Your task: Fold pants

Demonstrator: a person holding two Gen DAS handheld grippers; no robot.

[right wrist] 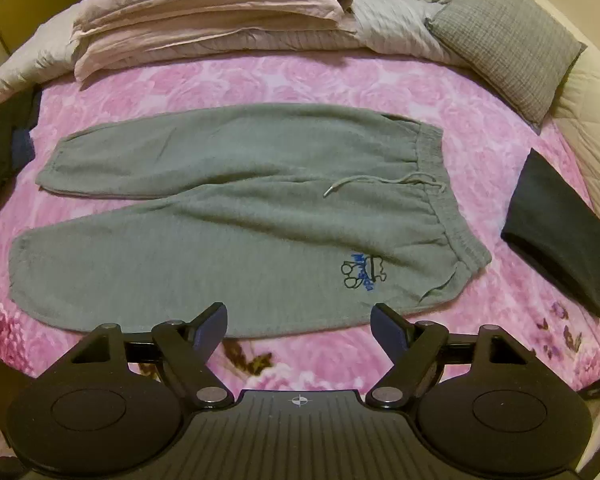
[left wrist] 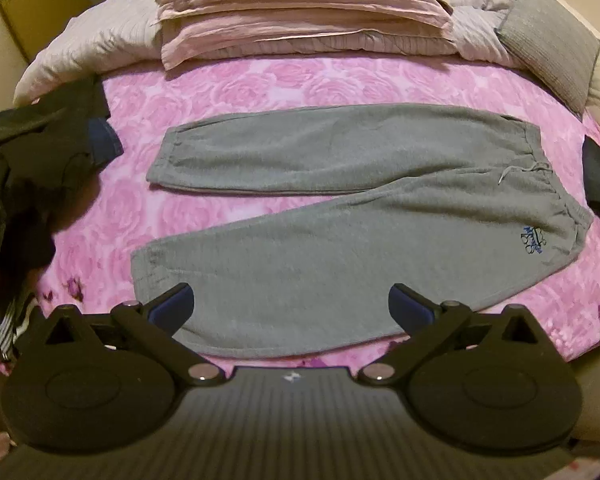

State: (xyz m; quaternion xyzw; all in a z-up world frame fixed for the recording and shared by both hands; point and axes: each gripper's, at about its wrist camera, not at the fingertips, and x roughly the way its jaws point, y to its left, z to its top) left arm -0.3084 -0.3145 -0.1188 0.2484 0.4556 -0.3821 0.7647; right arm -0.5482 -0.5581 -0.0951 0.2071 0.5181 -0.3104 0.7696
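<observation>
Fingers [left wrist: 172,308] of both grippers wide apart, empty, above grey pants [left wrist: 340,208].

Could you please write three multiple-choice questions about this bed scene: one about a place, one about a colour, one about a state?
1. Where is the logo on the pants?
A. at a cuff
B. near the waistband
C. on the far leg

2. What colour is the blanket?
A. pink
B. green
C. white

3. How are the pants now?
A. folded in half
B. rolled up
C. spread flat, legs apart

Answers:
1 B: the blue print sits on the near leg by the waistband.
2 A: pink rose pattern around the pants.
3 C: both legs lie open, and both grippers are open and empty.
</observation>
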